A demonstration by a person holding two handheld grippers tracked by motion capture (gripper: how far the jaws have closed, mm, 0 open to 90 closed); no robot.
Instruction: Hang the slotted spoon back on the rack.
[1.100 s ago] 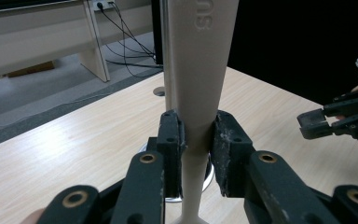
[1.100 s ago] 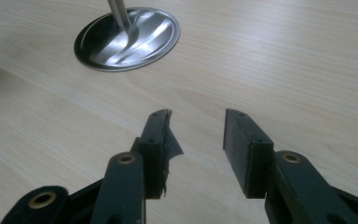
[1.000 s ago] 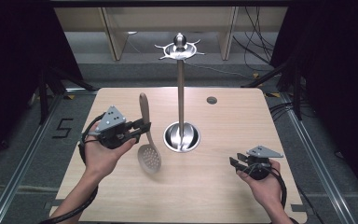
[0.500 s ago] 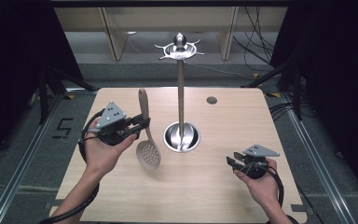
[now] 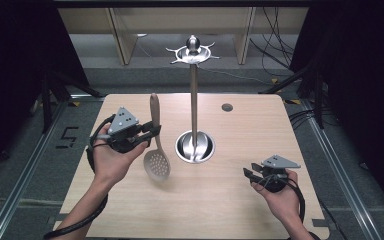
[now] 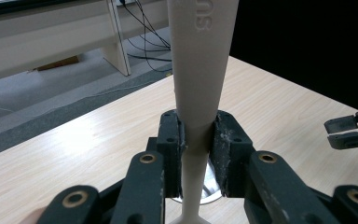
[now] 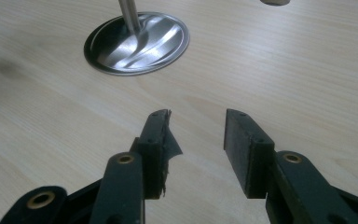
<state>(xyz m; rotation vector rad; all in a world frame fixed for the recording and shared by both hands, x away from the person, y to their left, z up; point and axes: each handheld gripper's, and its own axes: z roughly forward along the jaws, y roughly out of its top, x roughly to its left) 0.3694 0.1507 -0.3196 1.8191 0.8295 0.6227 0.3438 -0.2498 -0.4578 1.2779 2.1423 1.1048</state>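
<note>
A beige slotted spoon (image 5: 156,164) hangs upright, perforated head down, over the left part of the wooden table (image 5: 130,215). My left gripper (image 5: 150,132) is shut on its handle about halfway up. In the left gripper view both pads clamp the narrow part of the handle (image 6: 200,70), at my left gripper (image 6: 196,128). A metal utensil stand (image 5: 194,100) rises from a round base (image 5: 195,148) at the table's middle, with a ring of hooks (image 5: 192,50) on top. My right gripper (image 5: 247,174) rests low at the right, open and with nothing between its fingers (image 7: 196,126).
The stand's shiny base (image 7: 137,42) lies ahead of my right gripper. A small round grommet (image 5: 227,107) sits in the table's far right part. Cables and shelf legs (image 5: 125,35) stand on the floor beyond the table. My right gripper (image 6: 349,133) shows at the left gripper view's right edge.
My left gripper has lifted the spoon slightly and carried it a little farther from me. The right hand has stayed in place.
</note>
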